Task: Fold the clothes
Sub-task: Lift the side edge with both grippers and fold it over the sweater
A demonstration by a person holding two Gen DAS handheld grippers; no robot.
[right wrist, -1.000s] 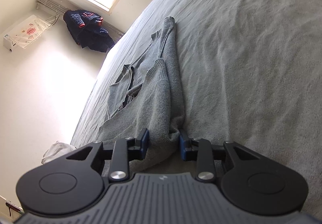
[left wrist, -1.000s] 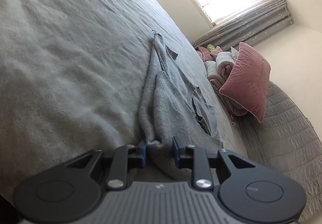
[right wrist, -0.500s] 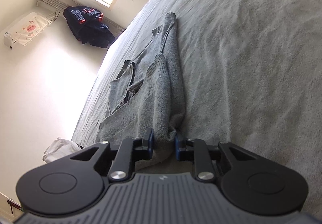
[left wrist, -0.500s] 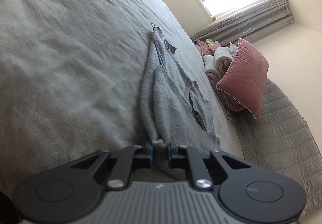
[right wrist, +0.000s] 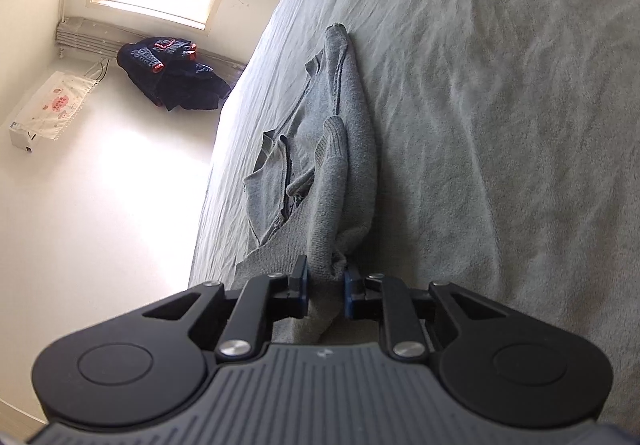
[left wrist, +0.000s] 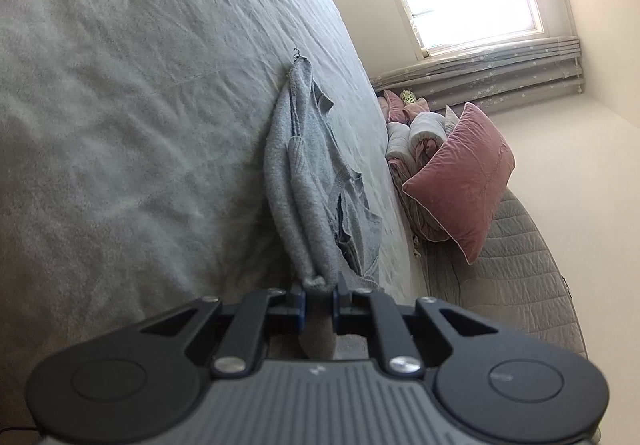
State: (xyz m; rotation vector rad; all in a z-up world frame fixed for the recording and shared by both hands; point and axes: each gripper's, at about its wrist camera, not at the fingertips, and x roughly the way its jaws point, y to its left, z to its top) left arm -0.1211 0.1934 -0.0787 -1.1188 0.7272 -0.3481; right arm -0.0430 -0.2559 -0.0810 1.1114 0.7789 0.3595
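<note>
Grey knit sweater point(left wrist: 308, 181) lying lengthwise on the grey bed point(left wrist: 120, 105), partly folded, a ribbed sleeve doubled over the body and the far tip pointing up the cover. Near end bunched and pinched at two spots: left tool point(left wrist: 319, 299) clamped narrow on a thick roll of the knit, right tool point(right wrist: 326, 291) likewise closed on a gathered wad of the same end point(right wrist: 340, 165). Both pairs of jaws just drawn in, cloth squeezed between the pads. Probably the start of a lift-and-carry fold toward the far tip. Best done by raising both grips together and level, keeping the edge taut between them, so the loose sleeve does not slide out. Worth checking for all layers caught, not only the top ply; a thick knit can slip. Beyond, pink pillow point(left wrist: 460, 189) and rolled bedding at the headboard, dark clothes point(right wrist: 172, 77) heaped under the window.
</note>
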